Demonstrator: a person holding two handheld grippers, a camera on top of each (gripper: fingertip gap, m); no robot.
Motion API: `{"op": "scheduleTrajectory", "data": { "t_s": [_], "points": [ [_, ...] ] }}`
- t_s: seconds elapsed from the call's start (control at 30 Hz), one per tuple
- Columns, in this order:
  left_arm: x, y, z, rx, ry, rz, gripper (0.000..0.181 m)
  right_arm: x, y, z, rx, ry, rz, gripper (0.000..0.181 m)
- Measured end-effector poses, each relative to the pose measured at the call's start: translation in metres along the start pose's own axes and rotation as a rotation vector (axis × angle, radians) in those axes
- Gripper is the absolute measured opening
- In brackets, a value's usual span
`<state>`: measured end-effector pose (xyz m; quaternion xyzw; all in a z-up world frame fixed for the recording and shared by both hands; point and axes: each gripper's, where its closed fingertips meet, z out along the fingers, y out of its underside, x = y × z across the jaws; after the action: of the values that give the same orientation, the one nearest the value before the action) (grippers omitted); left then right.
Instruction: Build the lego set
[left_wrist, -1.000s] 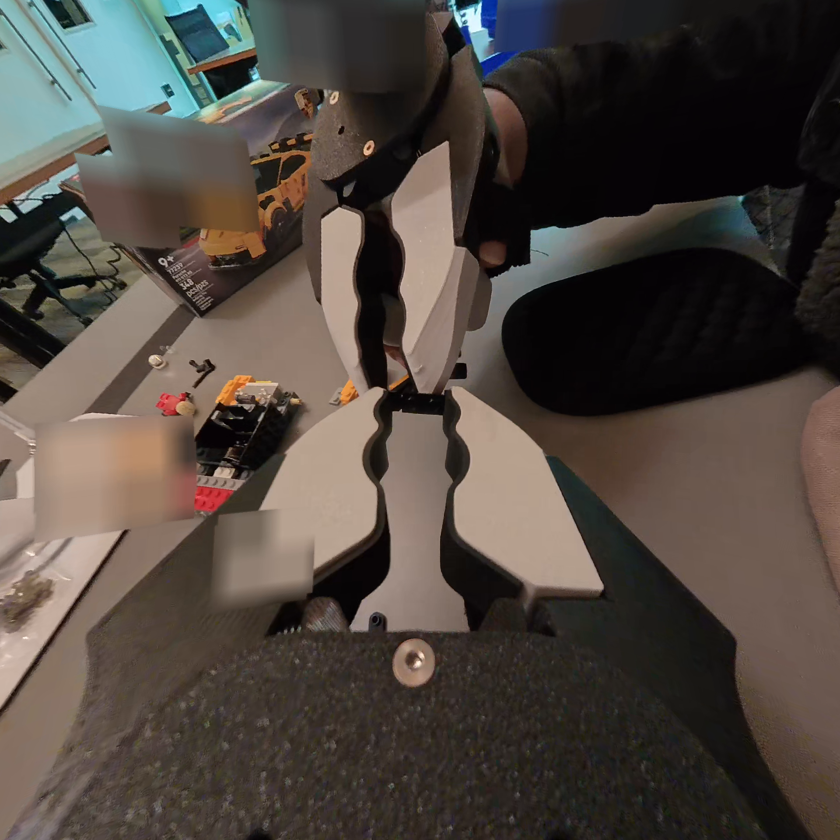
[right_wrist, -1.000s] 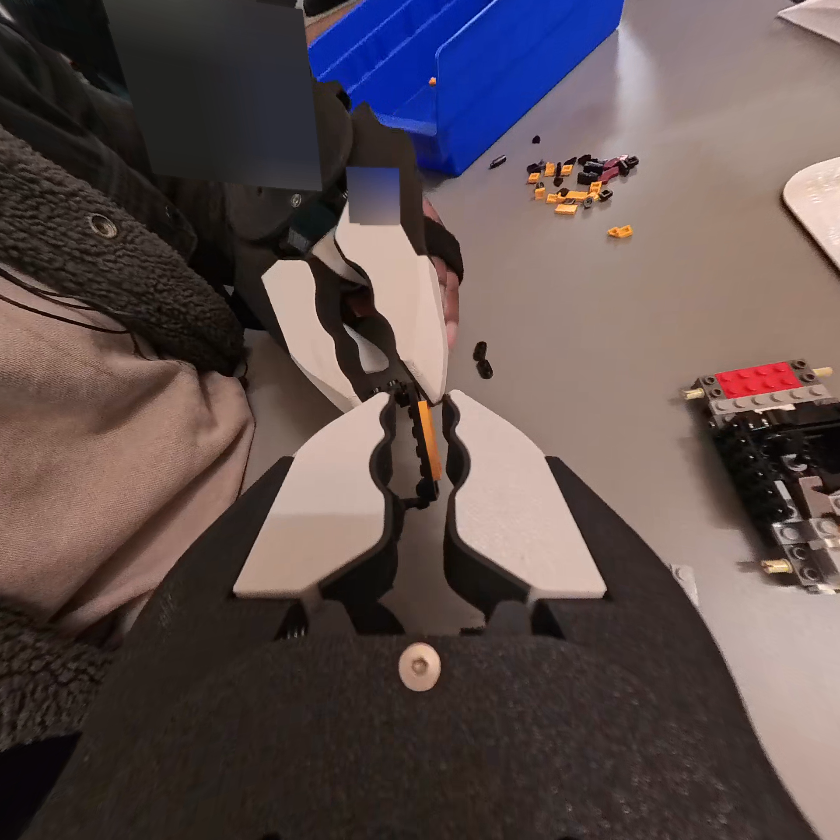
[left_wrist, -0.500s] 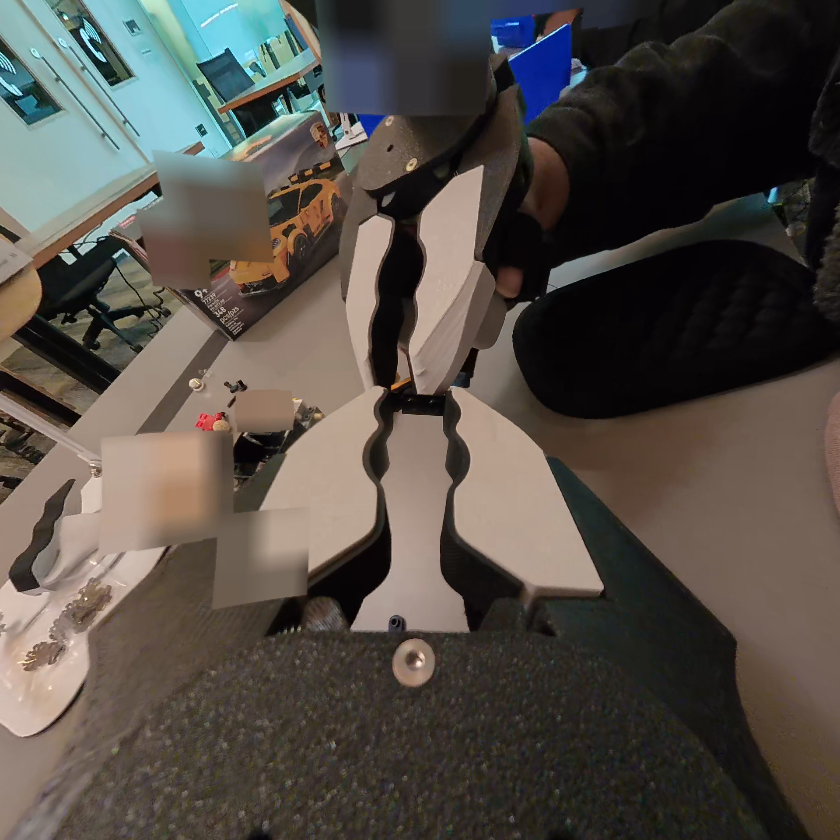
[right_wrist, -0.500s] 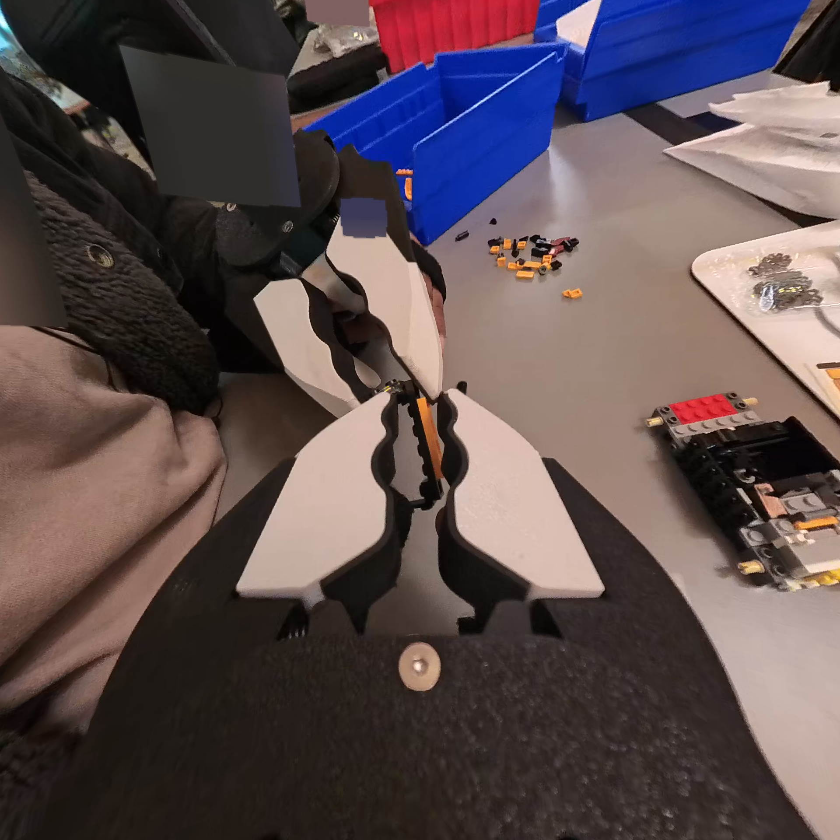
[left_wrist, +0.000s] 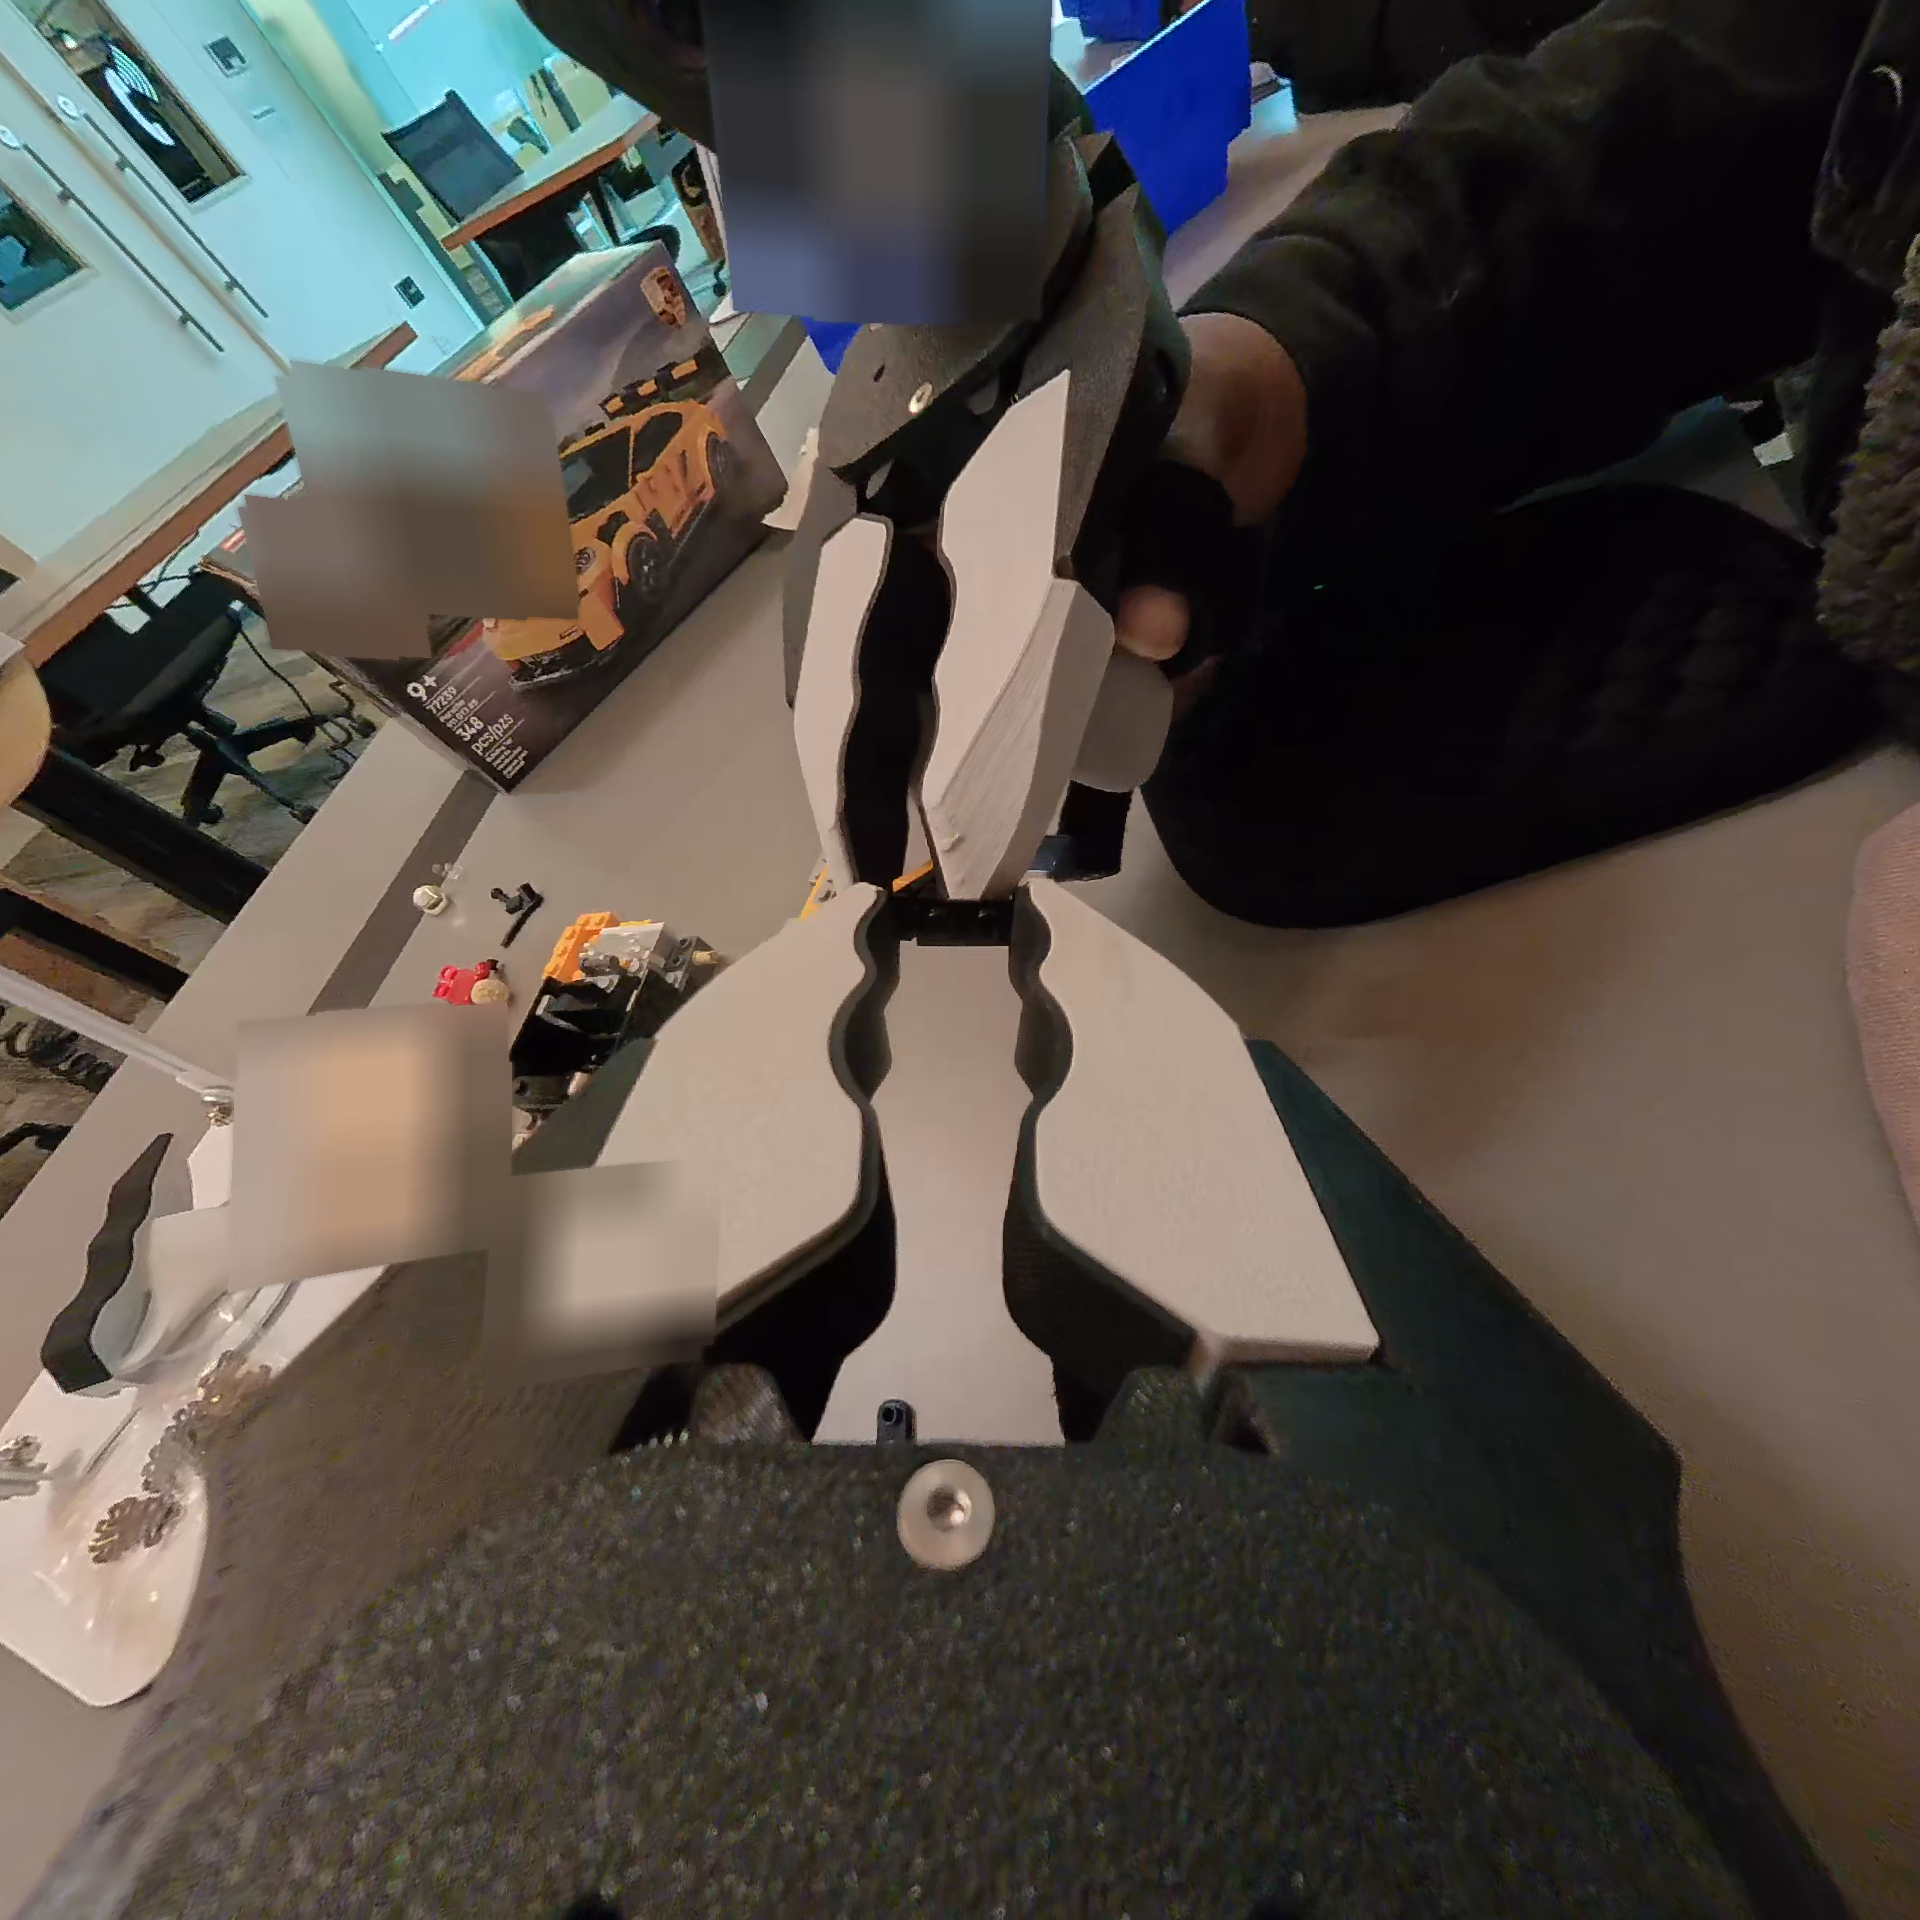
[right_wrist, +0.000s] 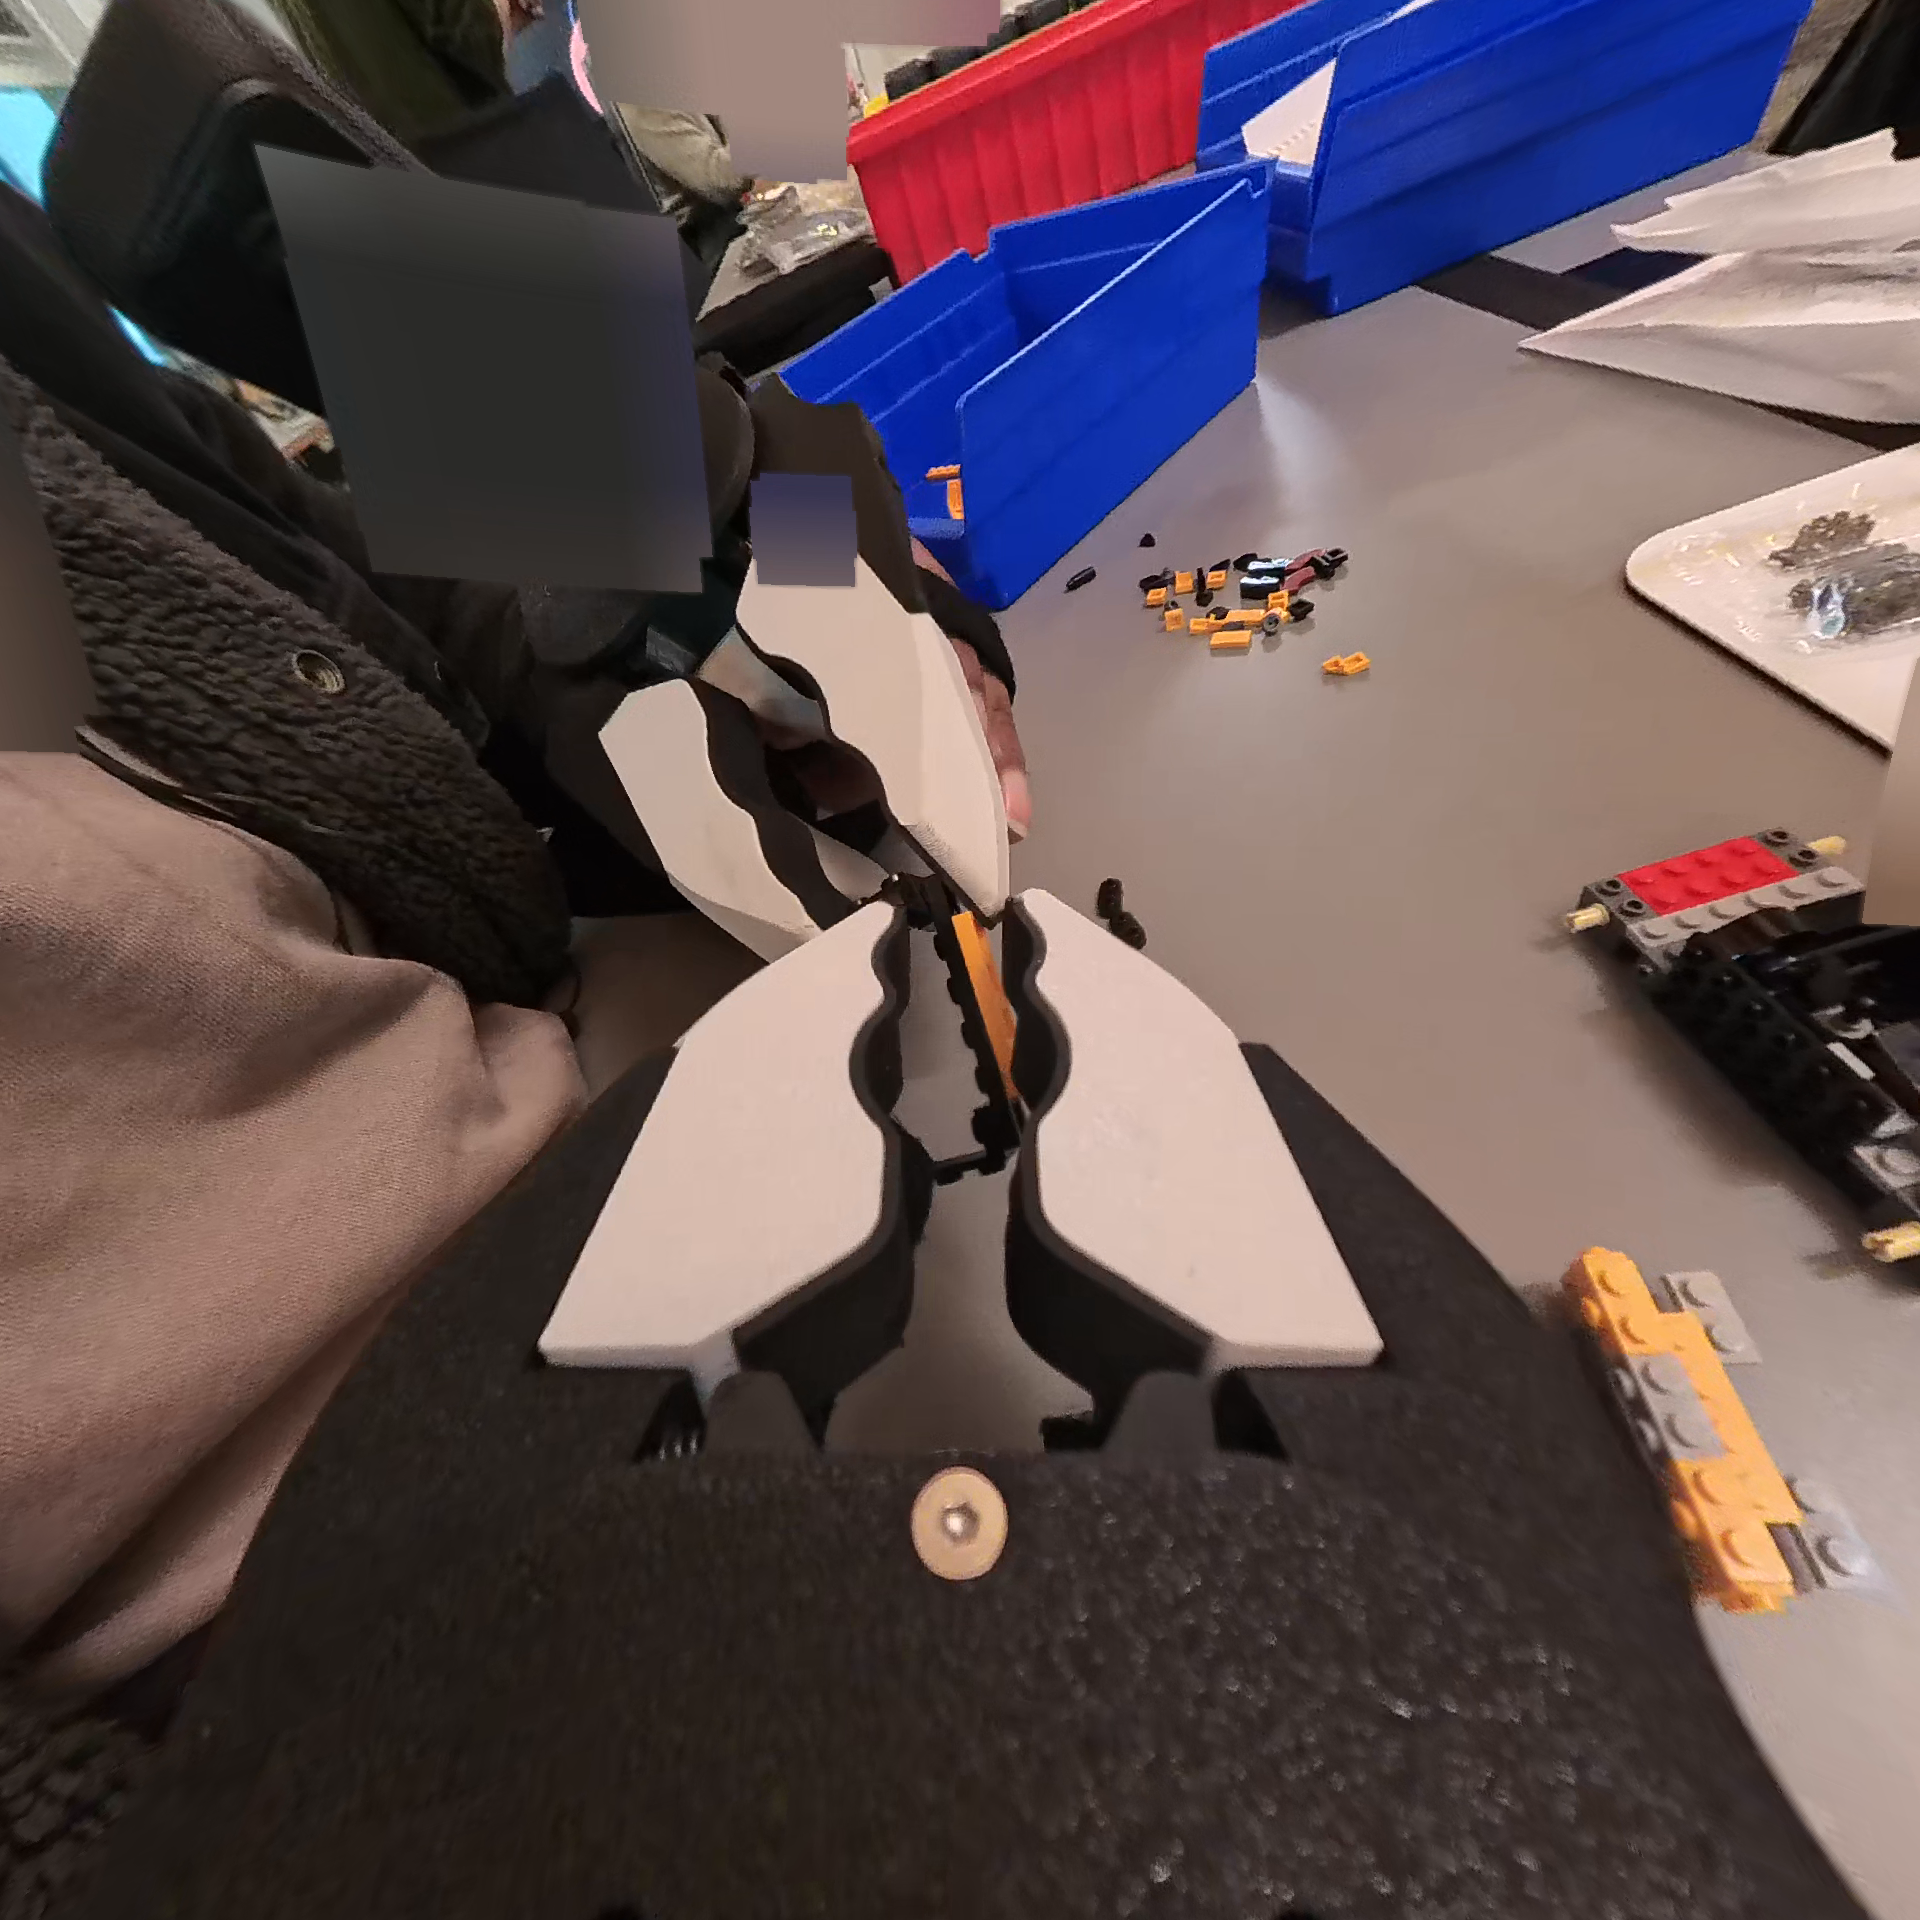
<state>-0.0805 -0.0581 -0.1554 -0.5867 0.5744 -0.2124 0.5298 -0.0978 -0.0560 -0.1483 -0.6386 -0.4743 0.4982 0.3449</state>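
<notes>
My right gripper is shut on a long black-and-orange lego strip that stands edge-on between its fingers. My left gripper meets it tip to tip and is shut on the black end of that strip. Each gripper shows in the other's view: the right one comes down from above, the left one from the upper left. The half-built black car chassis with a red plate lies on the grey table to the right. It also shows in the left wrist view.
An orange-and-grey plate assembly lies near my right gripper. Loose orange and black pieces lie before the blue bins and a red bin. A white tray, paper bags and the set's box stand around. Only a small space, under 4 cm, lies between the two pairs of fingers.
Both grippers have tilted and lifted together with the strip still between them. More of the bins and the orange-and-grey assembly have come into the right wrist view.
</notes>
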Motion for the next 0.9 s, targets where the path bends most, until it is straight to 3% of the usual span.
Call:
{"op": "scheduleTrajectory", "data": {
  "t_s": [0.33, 0.47, 0.8, 0.9],
  "points": [
    [0.003, 0.001, 0.002, 0.003, 0.0, 0.022, 0.02, -0.003, 0.002, -0.002, 0.029, 0.022, 0.026, 0.015],
    [0.005, 0.006, 0.007, 0.021, 0.042, -0.034, 0.02, 0.001, 0.009, -0.002, -0.028, 0.049, -0.035, 0.016],
    [0.0, 0.014, 0.006, -0.016, -0.021, 0.105, 0.021, 0.005, 0.013, 0.001, -0.228, 0.104, -0.196, 0.016],
    [-0.004, 0.012, 0.004, 0.011, -0.041, 0.093, 0.019, 0.005, 0.011, -0.001, -0.226, 0.117, -0.217, 0.01]
  ]
}}
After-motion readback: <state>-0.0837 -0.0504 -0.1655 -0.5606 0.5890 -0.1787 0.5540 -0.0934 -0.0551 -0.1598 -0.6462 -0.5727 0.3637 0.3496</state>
